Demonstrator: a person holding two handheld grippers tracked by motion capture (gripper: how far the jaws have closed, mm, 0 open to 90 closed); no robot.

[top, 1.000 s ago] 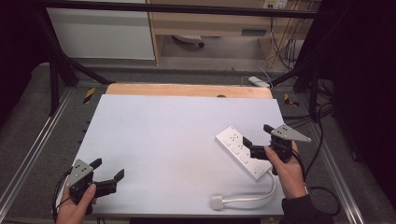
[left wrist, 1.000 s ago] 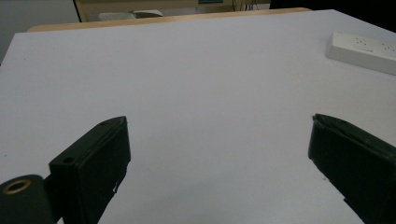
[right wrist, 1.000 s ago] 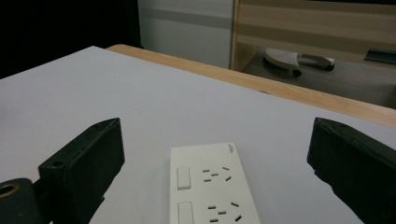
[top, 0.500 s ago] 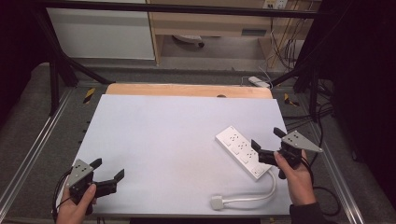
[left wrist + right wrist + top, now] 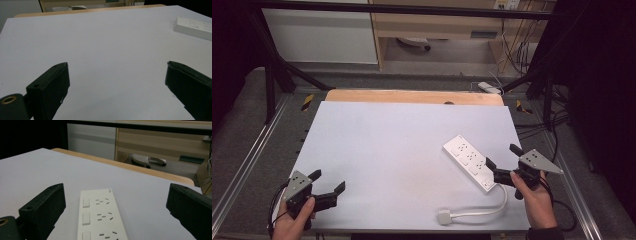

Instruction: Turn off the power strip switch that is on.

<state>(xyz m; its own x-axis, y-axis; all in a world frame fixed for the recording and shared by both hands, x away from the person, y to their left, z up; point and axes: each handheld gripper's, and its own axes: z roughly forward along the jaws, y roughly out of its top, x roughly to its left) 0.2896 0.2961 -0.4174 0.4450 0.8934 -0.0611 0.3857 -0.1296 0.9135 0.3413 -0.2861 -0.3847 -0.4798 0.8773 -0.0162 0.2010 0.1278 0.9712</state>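
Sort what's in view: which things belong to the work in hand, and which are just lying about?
In the job:
white three-socket power strip, flat on the white table
its white cable and plug
right gripper, open, at the strip's near end

Lying about:
left gripper, open, idle
second white power strip on the floor

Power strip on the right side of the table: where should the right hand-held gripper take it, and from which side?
Grip the power strip across its narrow width near the cord end, coming from the near right, where the open right hand-held gripper already lines up. It lies flat and long; its long side edges likely suit the jaws.
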